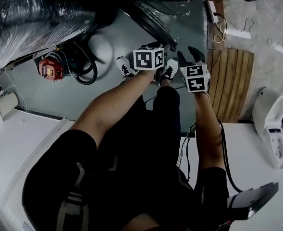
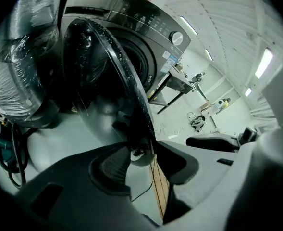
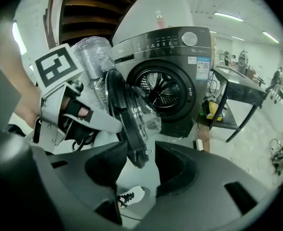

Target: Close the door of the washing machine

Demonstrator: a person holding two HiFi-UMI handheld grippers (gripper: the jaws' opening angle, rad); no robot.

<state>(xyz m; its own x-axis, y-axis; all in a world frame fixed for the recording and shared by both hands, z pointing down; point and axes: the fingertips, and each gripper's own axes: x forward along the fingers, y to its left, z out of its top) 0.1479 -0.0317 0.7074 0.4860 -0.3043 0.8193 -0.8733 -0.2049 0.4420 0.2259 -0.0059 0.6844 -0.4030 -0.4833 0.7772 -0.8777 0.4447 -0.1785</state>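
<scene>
Head view: left claw [image 1: 164, 46] and right claw [image 1: 188, 56] reach the dark door [image 1: 151, 18], their tips lost against it.

Left gripper view: jaws wide apart, door rim between, open floor [image 2: 189, 124] to the right.

Right gripper view: jaws apart astride the door's edge; washer [image 3: 170, 76] gapes beyond.

I read a grey-green floor [image 1: 45, 95] across the upper centre of the head view, with a slatted wooden board [image 1: 232, 81] lying flat at upper right. In the right gripper view, ceiling strip lights [image 3: 230, 17] run at upper right, above a black-framed table [image 3: 242, 86] at the right edge.
</scene>
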